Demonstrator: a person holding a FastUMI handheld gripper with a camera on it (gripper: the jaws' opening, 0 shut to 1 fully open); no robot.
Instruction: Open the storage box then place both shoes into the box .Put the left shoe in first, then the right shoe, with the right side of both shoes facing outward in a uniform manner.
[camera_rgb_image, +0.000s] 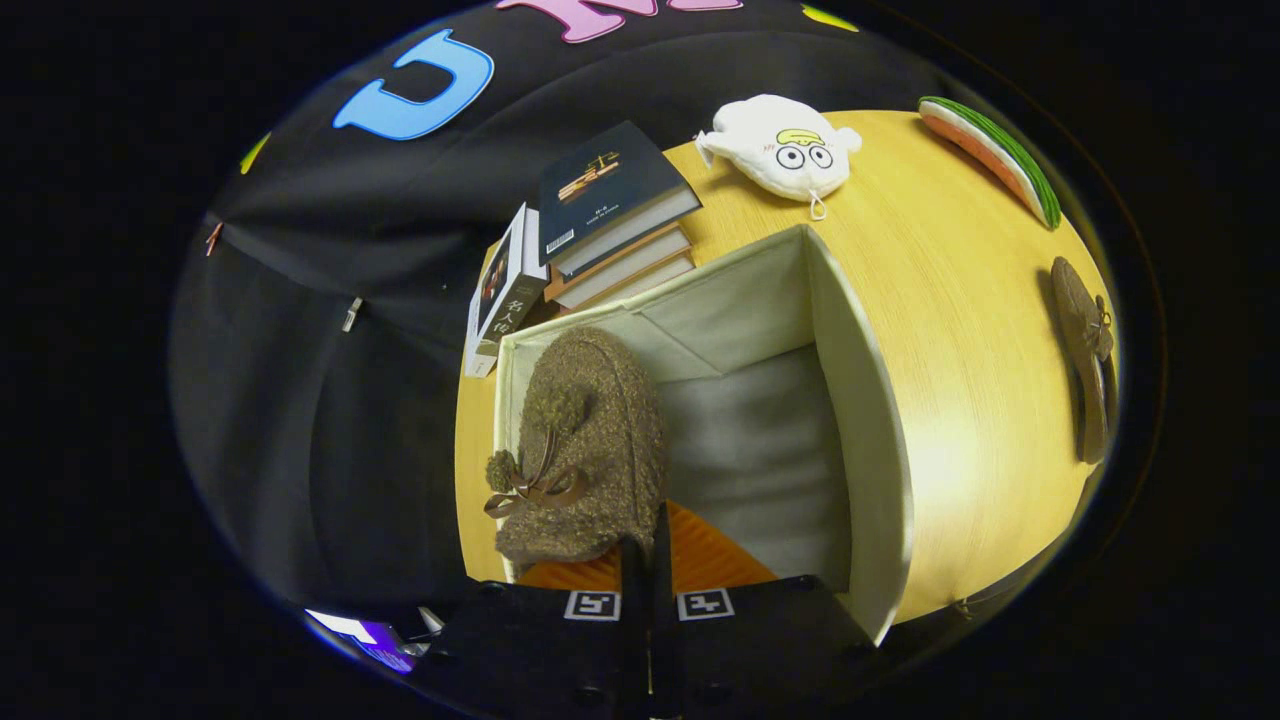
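Note:
A cream fabric storage box (862, 400) stands open on the wooden table (960, 280). A brown fuzzy shoe (590, 430) with a bow and pompoms is inside it, against the box's left wall. My gripper (645, 548) is above the box's near edge, its fingers pressed almost together on the shoe's near rim. The grey bottom of the box to the right of the shoe is bare. The second brown shoe (1087, 360) lies on the table well to the right of the box, outside it.
A stack of books (615, 210) and one leaning book (503, 295) sit just behind the box's far left corner. A white plush toy (785, 150) and a watermelon-slice toy (992, 155) lie at the back of the table.

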